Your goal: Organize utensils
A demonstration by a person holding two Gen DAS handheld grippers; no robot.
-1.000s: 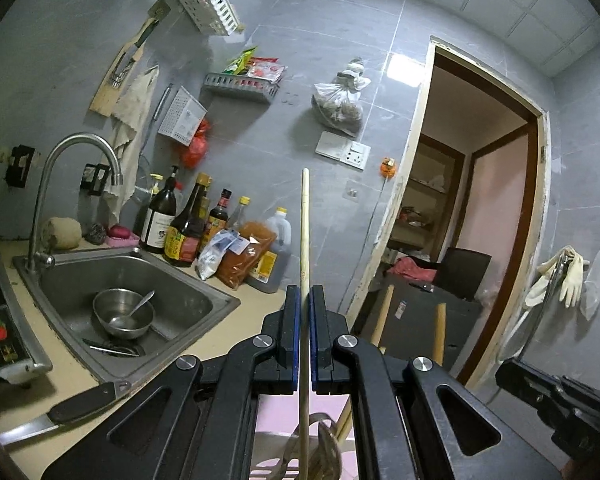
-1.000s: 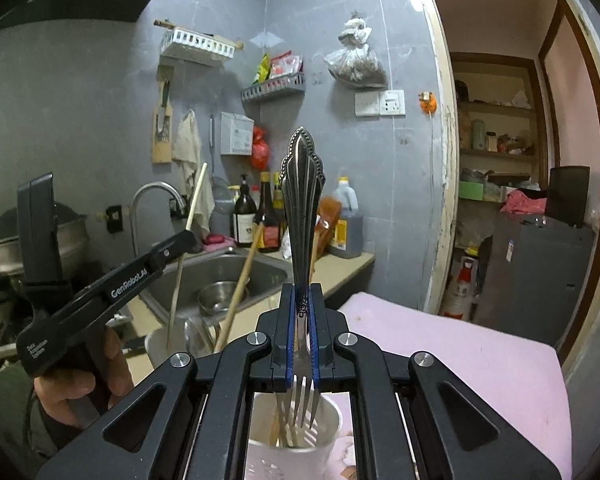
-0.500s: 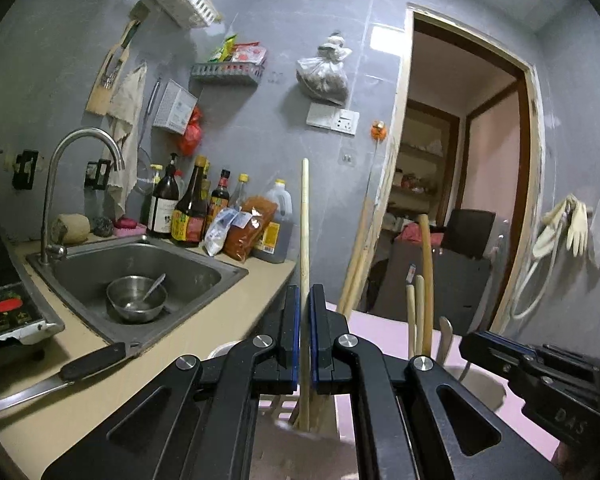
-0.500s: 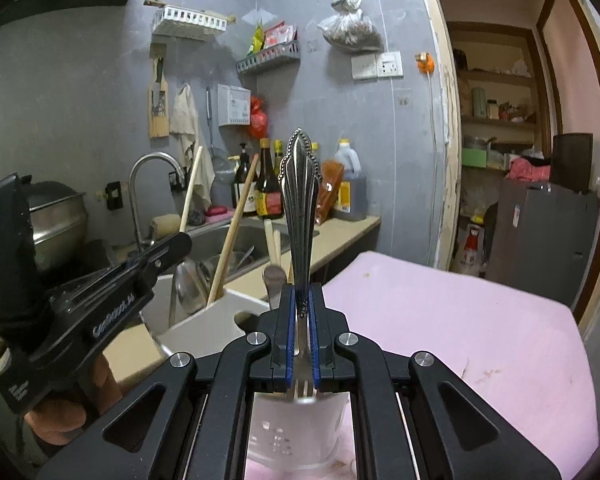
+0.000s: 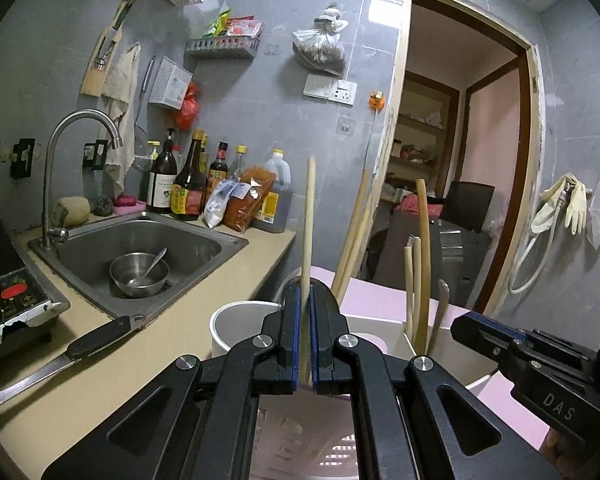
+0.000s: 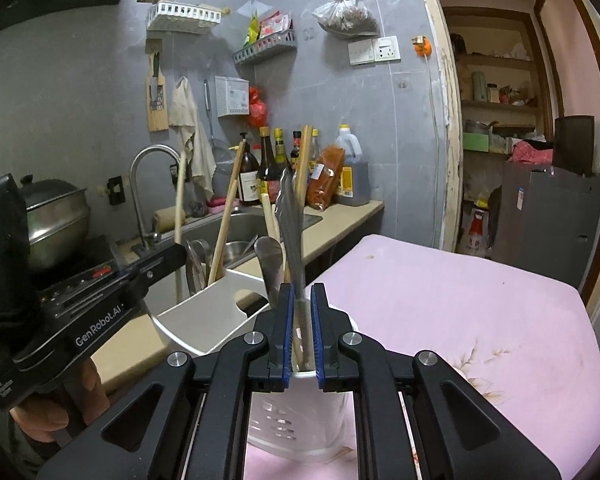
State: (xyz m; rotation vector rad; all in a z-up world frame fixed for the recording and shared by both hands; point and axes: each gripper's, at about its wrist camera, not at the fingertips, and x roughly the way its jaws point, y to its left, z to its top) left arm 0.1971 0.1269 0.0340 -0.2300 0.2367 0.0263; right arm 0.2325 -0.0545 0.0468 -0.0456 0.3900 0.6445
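My left gripper (image 5: 305, 292) is shut on a pale wooden chopstick (image 5: 309, 216) that stands nearly upright, its lower end down in the white utensil holder (image 5: 228, 324). More chopsticks (image 5: 422, 256) lean in the holder's far compartment. My right gripper (image 6: 301, 292) hangs over the holder's round perforated cup (image 6: 300, 420). Its jaws stand a sliver apart, and the metal fork (image 6: 291, 216) between them leans left, tines down in the cup. Each gripper shows in the other's view: the left gripper (image 6: 172, 254) and the right gripper (image 5: 466, 326).
The holder stands on a pink cloth-covered surface (image 6: 460, 320) beside the beige counter (image 5: 204, 304). A black-handled knife (image 5: 96, 340) lies near the steel sink (image 5: 220, 244), which holds a bowl (image 5: 138, 278). Sauce bottles (image 5: 188, 188) line the wall. A doorway (image 5: 460, 160) opens at right.
Both grippers sank toward the holder, which now fills the lower view. The chopstick's lower end went into it. The fork slid down between the right jaws and tipped left.
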